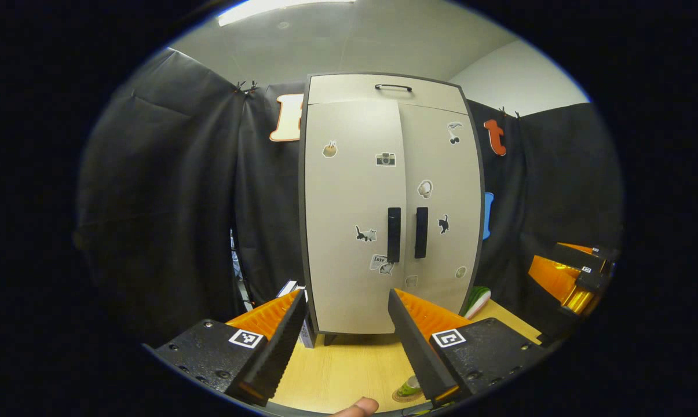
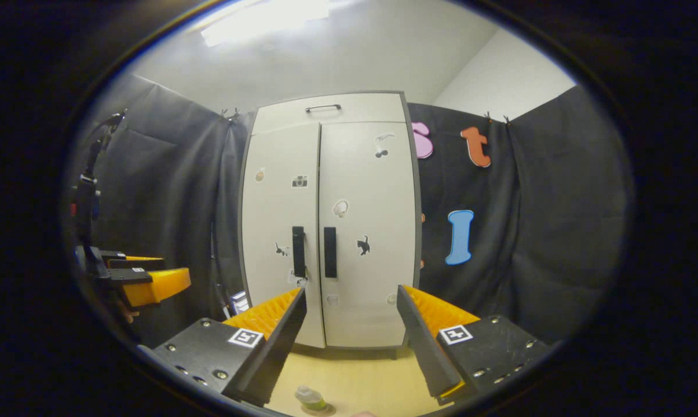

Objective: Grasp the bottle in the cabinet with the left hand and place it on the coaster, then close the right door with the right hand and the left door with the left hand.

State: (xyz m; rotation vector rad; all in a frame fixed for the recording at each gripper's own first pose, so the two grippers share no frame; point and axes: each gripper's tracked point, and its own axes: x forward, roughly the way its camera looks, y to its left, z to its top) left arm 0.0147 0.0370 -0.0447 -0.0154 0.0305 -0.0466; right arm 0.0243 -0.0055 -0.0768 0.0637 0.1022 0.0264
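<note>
The pale cabinet [image 1: 349,202] stands at the back of the wooden table, both doors shut, with its two dark handles [image 1: 394,234] side by side. A small bottle with a green base [image 1: 410,387] stands upright on the round coaster [image 1: 402,398] at the table's near edge; in the right gripper view the bottle [image 2: 310,397] and coaster [image 2: 321,409] sit low between the fingers. My left gripper [image 1: 346,301] is open and empty, facing the doors from a distance. My right gripper [image 2: 351,295] is likewise open and empty. Each gripper also shows off to the side in the other's view [image 1: 580,278] [image 2: 146,278].
A green-and-white object [image 1: 477,301] lies by the cabinet's right foot. A small box [image 1: 293,289] stands at its left corner. Black cloth walls close in on both sides. Bare tabletop [image 1: 349,359] lies between cabinet and bottle. A fingertip [image 1: 357,408] shows at the bottom edge.
</note>
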